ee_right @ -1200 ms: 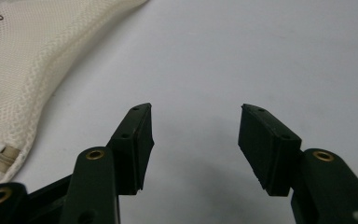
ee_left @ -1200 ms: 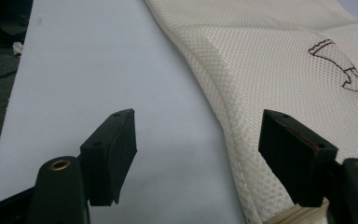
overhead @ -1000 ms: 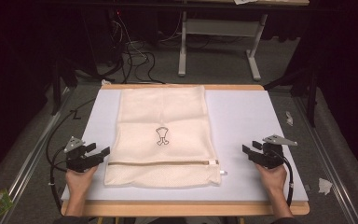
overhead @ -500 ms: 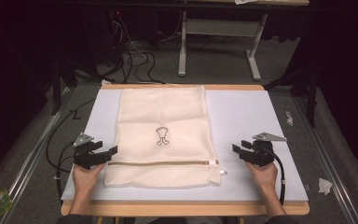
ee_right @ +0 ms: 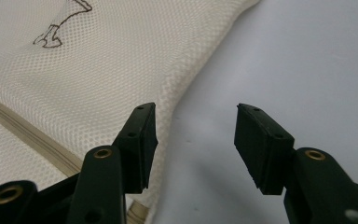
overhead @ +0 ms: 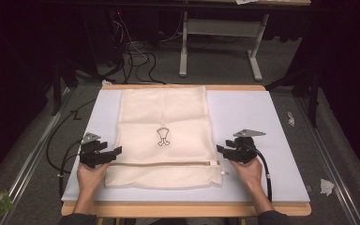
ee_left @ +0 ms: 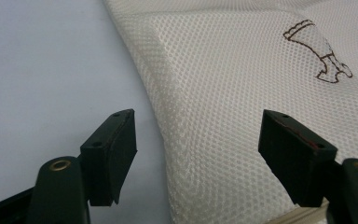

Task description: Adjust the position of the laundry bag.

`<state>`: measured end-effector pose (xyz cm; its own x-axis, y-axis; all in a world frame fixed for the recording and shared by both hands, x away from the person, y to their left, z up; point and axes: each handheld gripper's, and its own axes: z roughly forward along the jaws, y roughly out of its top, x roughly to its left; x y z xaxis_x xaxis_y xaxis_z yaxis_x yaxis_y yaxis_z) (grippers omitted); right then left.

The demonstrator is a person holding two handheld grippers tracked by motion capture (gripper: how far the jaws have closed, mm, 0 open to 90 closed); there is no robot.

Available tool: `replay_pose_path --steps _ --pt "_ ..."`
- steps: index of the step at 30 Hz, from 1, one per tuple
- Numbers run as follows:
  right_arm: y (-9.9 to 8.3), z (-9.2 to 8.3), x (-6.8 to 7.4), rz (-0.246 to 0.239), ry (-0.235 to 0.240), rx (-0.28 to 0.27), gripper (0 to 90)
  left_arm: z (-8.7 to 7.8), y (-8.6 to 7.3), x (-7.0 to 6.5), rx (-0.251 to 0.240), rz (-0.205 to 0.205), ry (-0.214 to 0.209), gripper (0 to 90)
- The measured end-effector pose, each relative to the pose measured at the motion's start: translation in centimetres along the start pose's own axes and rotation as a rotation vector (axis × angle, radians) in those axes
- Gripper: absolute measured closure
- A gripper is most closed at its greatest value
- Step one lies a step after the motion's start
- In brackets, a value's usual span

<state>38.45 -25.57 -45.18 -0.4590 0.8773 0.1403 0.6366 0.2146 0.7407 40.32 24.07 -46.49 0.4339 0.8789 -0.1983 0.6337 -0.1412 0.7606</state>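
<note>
**A:** Where does the bag lie relative to the two tools?

**B:** A cream mesh laundry bag with a small brown line drawing at its centre lies flat in the middle of the pad; at its left edge sits the left black two-jaw gripper, held in the person's left hand; its jaws are spread wide, tips just over the bag's edge, pinching nothing; in the left gripper view the mesh edge runs up between the two open jaws. At the bag's right edge sits the right black two-jaw gripper in the right hand; its jaws are also spread, empty; in the right gripper view one jaw hangs over the mesh, the other over bare pad.

**A:** Is anything hard to make out?

**B:** A tan zipper strip crosses the bag near its lower end; its white pull tab is tiny; whether the jaws touch the cloth I cannot tell; the forearms are cut off at the bottom.

**A:** And the surface and the room?

**B:** A pale lilac-grey pad covers a wooden table; grey carpet surrounds it; on the left, black cables trail on the floor; beyond, a white metal desk frame stands in a dark room.
</note>
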Motion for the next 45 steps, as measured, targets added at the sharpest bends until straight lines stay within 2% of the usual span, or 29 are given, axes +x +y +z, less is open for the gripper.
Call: replay_pose_path --steps 1,7,11,17,20,21,22,23,25,26,29,30,35,45 --pt "0.4 0.4 0.5 -0.012 0.004 0.015 49.3 0.2 0.1 -0.2 0.006 0.004 0.004 29.9" --pt "1.4 1.5 1.6 -0.031 0.006 0.043 48.6 0.9 0.3 -0.6 0.030 0.009 0.014 34.4" --pt "1.8 2.3 2.0 -0.033 -0.002 0.058 47.8 1.4 0.6 -0.8 0.043 0.023 0.034 37.2" --pt "2.2 3.8 2.5 -0.030 -0.020 0.107 48.7 2.0 0.6 -1.0 0.053 0.017 0.054 47.2" --pt "2.3 4.5 2.5 -0.020 -0.030 0.124 53.7 2.2 0.7 -0.9 0.065 0.016 0.064 56.1" --pt "2.3 4.7 2.5 -0.015 -0.029 0.132 61.2 2.3 0.7 -0.7 0.079 0.015 0.062 61.2" --pt "2.3 4.7 2.5 -0.015 -0.029 0.132 61.2 2.3 0.7 -0.7 0.079 0.015 0.062 64.0" --pt "2.4 4.9 2.4 -0.021 -0.025 0.140 67.6 2.3 0.8 -0.5 0.087 0.017 0.060 67.0" --pt "2.4 5.0 2.3 -0.018 -0.020 0.142 74.1 2.3 0.8 -0.5 0.091 0.015 0.059 72.9" --pt "2.4 5.0 2.3 -0.018 -0.020 0.142 74.1 2.4 0.8 -0.4 0.096 0.015 0.062 72.9" --pt "2.3 5.0 2.2 -0.028 -0.011 0.147 83.0 2.5 1.0 -0.3 0.114 0.005 0.060 82.7" --pt "2.3 5.0 2.2 -0.028 -0.011 0.147 83.0 2.5 1.0 -0.3 0.114 0.005 0.060 84.0" --pt "2.5 4.8 2.3 -0.050 -0.009 0.134 86.0 2.0 1.3 -0.2 0.085 0.006 0.046 87.0" --pt "2.9 4.1 2.3 -0.060 -0.007 0.116 86.8 1.3 1.7 0.1 0.049 -0.011 0.023 87.3"
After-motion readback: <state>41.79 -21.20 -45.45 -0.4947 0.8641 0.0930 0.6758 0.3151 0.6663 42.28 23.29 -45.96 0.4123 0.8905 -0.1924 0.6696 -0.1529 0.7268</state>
